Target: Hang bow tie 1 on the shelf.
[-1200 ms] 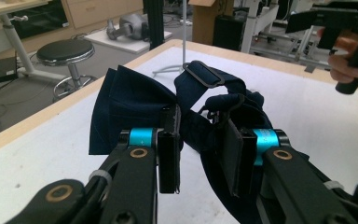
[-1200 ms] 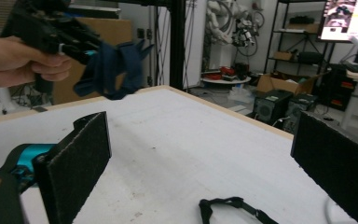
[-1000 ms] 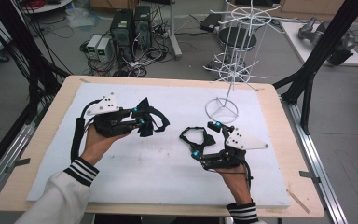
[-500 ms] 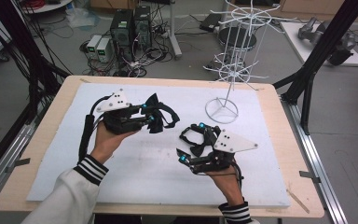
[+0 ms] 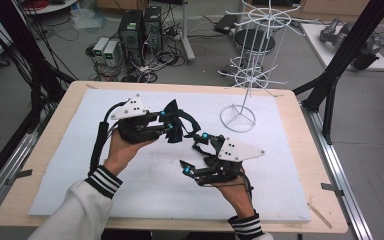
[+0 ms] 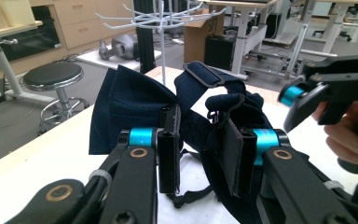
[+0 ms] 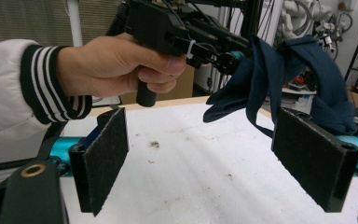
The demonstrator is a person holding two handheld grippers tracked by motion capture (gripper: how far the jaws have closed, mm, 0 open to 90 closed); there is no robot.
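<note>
Item: dark blue fabric bag with strap, hanging off the white counter pad, near the pad's middle and slightly toward the far edge. The bag is being gripped by the left tongs; in the left gripper view both jaws are pressing on folds of the cloth, with the strap loop standing up above them.

Item: right tongs, sitting just beside the bag on the person's near side, not touching it. Its jaws have just been closing a little, yet they are standing wide apart in the right gripper view, with only bare pad between them.

Item: white wire rack, standing upright on its ring base near the far right corner of the pad, well apart from both tongs.

Open room: broad bare pad lying along the near edge and the left side; a wooden counter border running around the pad.
</note>
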